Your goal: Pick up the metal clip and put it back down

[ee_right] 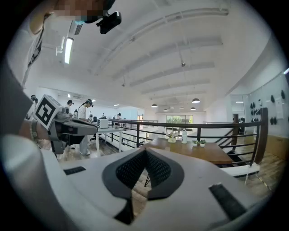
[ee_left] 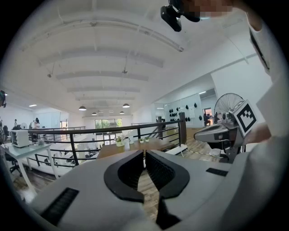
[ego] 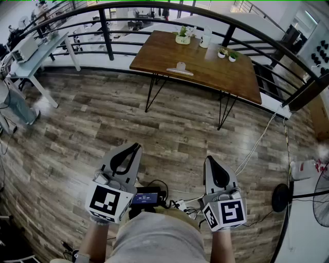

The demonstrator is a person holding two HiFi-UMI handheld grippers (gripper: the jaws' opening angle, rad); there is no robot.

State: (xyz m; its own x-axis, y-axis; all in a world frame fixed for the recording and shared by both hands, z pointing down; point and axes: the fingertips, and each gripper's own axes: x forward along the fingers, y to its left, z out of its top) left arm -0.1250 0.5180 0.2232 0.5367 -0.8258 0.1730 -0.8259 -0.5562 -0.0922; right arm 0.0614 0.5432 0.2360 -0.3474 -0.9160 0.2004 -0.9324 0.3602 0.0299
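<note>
On the brown wooden table (ego: 216,69): a silver metal clip (ego: 180,69) lies flat by the near edge, well apart from both grippers.
Left gripper (ego: 136,146): jaws drawn together with barely a sliver between the tips, nothing in them; it is held over the grey plank floor (ego: 103,118).
Right gripper (ego: 210,158): jaws clenched tight, empty, beside the left one.
Table's far end: green potted plants (ego: 182,36) and a white bottle (ego: 206,37).
Around the table: a curved black metal railing (ego: 154,6).
</note>
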